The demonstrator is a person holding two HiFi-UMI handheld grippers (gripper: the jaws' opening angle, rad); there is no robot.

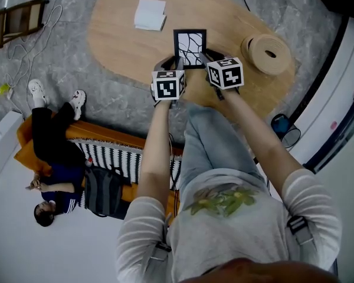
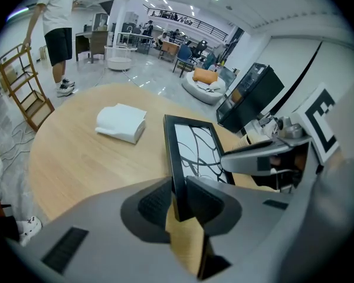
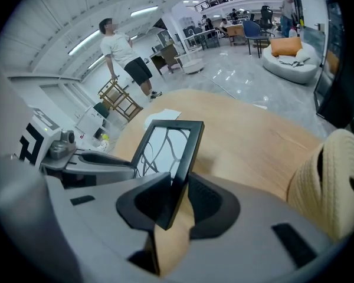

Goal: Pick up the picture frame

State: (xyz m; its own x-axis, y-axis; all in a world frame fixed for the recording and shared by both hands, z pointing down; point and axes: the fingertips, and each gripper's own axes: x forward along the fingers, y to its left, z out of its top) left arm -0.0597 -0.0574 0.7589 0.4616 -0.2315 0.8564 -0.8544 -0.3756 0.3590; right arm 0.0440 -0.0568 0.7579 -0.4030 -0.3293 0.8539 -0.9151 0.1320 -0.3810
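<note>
Carefully now: my left gripper (image 2: 178, 194) is clenched on the left edge of the picture frame (image 1: 190, 47) and my right gripper (image 3: 176, 200) on its right edge. The frame hangs between them over the pale wooden table (image 1: 124, 46), seemingly clear of the top. Each pair of ribbed dark pads pinches only a thin strip of rail near a lower corner. I judge the smooth black rail could slip or twist if my hands drift apart or tilt unevenly. Its flat white face carries black branching lines. Nearby lie a soft white folded pad (image 1: 150, 14) and a round woven ring (image 1: 266, 53).
</note>
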